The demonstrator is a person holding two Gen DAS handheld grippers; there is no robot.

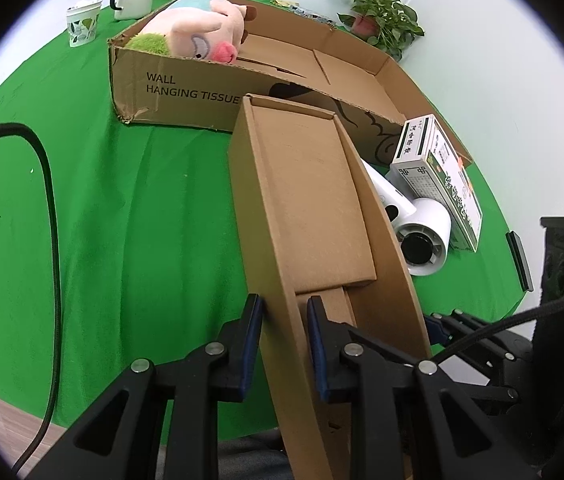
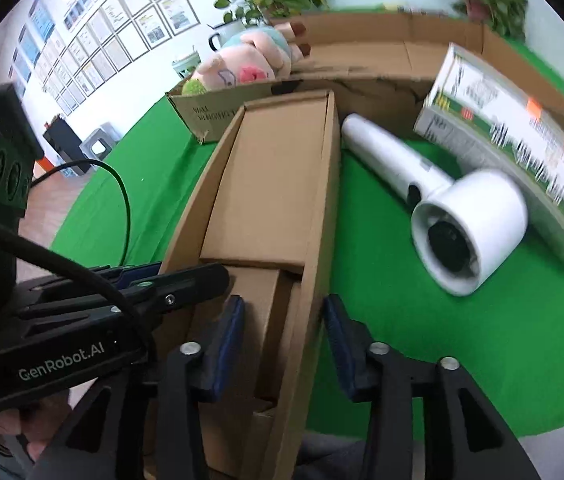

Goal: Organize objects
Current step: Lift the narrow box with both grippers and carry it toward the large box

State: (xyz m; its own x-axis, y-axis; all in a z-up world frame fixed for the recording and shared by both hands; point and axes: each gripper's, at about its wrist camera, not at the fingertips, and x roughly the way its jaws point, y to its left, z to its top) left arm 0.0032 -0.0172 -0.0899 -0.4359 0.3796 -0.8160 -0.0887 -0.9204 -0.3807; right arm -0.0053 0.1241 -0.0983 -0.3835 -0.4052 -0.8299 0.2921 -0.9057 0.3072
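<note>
Both grippers straddle the walls of the narrow cardboard box (image 1: 310,200).

The left gripper (image 1: 284,316) pinches the box's left wall; the right gripper (image 2: 282,320) stands parted around the right wall, on green cloth (image 1: 122,200) beside the hair dryer (image 2: 454,216).

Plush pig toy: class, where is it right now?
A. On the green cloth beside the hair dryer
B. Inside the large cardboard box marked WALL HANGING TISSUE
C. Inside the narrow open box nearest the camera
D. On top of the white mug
B: the plush pig toy lies in a corner of the large cardboard box, above its printed wall.
</note>
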